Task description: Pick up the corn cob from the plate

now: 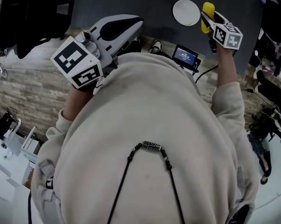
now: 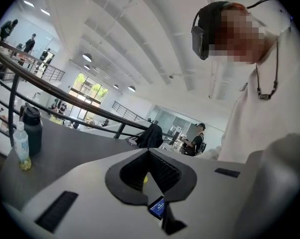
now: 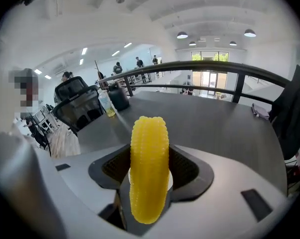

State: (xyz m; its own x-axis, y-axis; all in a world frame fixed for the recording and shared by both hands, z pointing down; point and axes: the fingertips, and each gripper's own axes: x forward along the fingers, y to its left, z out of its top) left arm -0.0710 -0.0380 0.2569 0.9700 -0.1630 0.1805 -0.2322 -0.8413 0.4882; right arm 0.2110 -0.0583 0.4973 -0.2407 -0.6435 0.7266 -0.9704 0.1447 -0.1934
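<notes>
On my left, the left gripper (image 1: 136, 23) is held up close to the chest, its pale, smooth plastic body tapering to a blunt nose and its cube of black-and-white square markers facing the head camera. In the left gripper view (image 2: 150, 156) the two ribbed black pads meet at their tips, so I read it as closed with nothing between them. Beyond it I can see a clear bottle (image 2: 21, 148) of yellowish liquid and a dark flask (image 2: 33, 128) standing just beside each other on the matt dark grey table (image 1: 145, 1).

Moving across, a small device with a glowing blue screen (image 1: 185, 56) sits at the near edge of the table, a black cable trailing from it. Past it lies the plate (image 1: 186, 12), round, white and glossy, with nothing on it.

Just to the right of the plate is the corn cob (image 1: 207, 8), bright yellow. The right gripper (image 1: 207, 17) has it. In the right gripper view (image 3: 150, 156) the jaws are parted only as wide as the cob and pressed against both its flanks, near its middle. The corn cob (image 3: 149, 168) stands upright between the ribbed pads, its surface moulded in neat lengthwise rows of rounded kernels, blunt at both ends, top and bottom sticking out past the pads.
</notes>
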